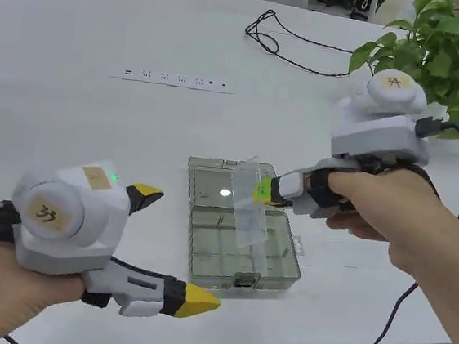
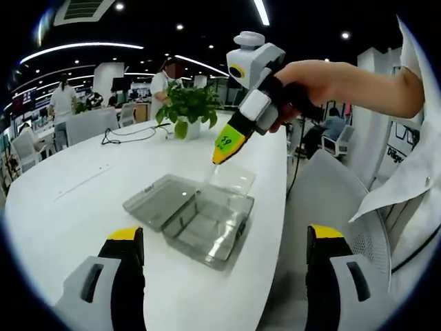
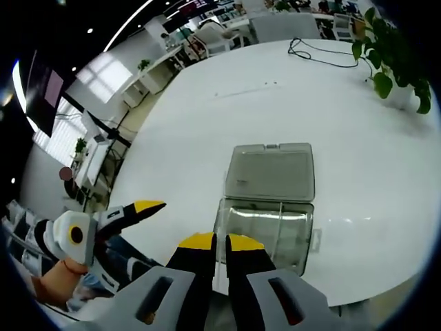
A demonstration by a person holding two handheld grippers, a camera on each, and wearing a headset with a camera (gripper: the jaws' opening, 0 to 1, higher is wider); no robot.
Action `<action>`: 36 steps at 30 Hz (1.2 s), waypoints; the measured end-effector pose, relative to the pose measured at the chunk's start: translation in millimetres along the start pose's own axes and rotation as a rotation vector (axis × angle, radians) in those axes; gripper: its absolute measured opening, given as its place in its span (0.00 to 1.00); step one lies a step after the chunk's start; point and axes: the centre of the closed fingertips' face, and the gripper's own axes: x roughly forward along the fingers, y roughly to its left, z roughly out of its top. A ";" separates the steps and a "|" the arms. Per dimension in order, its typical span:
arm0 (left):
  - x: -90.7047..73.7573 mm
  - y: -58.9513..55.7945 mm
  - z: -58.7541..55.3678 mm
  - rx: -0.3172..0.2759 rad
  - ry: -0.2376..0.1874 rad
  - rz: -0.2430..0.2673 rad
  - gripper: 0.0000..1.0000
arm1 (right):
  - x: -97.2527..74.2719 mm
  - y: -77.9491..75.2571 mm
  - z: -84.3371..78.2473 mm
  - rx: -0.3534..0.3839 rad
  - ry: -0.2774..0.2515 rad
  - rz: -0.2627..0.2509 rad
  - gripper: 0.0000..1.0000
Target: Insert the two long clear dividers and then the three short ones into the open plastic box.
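We list one white table point(image 1: 70, 122), broad and matte. Directly on it we count:
- an open plastic box point(image 1: 207, 188) near the front edge, lid laid flat
- a white socket strip point(image 1: 172, 79) mid-table
- a looped black cable point(image 1: 264, 40) at the far side
- a potted plant point(image 1: 439, 54) at the far right

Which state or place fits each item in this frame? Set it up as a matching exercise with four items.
Items:
1. left gripper
2. right gripper
3. potted plant
4. black cable

States or places:
A. far right, behind the right gripper
B. shut on the clear divider, above the open plastic box
C. lying looped at the far side, left of the plant
D. open, holding nothing

Pairs: 1-D, 2-B, 3-A, 4-C
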 end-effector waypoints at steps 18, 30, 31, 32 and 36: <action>4.5 -2.2 -0.7 -0.049 -0.049 -0.056 0.98 | 37.1 -22.6 -19.1 0.114 0.117 -0.081 0.06; 6.5 -3.0 -2.4 -0.081 -0.059 -0.065 0.97 | 53.3 -31.5 -28.5 0.102 0.187 -0.116 0.06; 6.7 -2.3 -3.5 -0.084 -0.059 -0.065 0.97 | 52.9 -32.5 -29.3 0.092 0.191 -0.121 0.06; 6.7 -1.9 -3.9 -0.087 -0.059 -0.064 0.97 | 52.8 -32.3 -29.5 0.095 0.192 -0.119 0.06; 6.3 -0.6 -2.6 -0.097 -0.062 -0.061 0.96 | 51.4 -32.7 -31.4 0.089 0.202 -0.124 0.06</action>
